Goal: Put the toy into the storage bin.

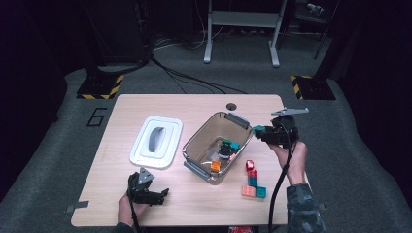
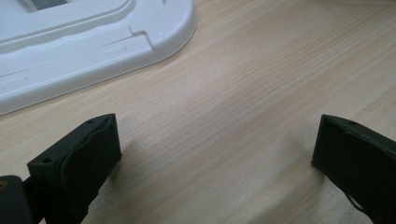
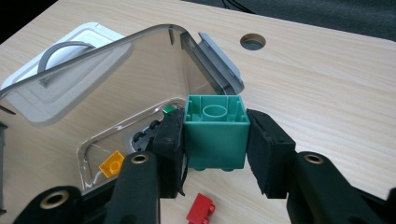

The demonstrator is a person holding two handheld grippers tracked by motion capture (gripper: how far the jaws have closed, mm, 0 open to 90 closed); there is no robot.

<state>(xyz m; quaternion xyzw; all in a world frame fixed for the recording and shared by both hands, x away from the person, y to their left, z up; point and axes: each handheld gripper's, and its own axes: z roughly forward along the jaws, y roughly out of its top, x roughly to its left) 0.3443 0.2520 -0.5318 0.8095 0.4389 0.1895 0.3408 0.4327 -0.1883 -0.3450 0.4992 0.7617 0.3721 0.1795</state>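
Here the right gripper (image 3: 215, 154) held a teal toy brick (image 3: 215, 132) between its jaws, just beside the clear bin (image 1: 217, 145) at its right rim. A clean drop would need the brick carried over that rim, whose raised grey latch (image 3: 219, 63) stood near. The left gripper (image 1: 145, 190), jaws wide and empty, rested near the white lid (image 1: 156, 141).

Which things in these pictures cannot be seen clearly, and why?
- Green brick: its studs, hidden beneath it in the right gripper view.
- Toys in the clear bin: too small in the high view.
- White lid: cut by the frame edge in the left gripper view.
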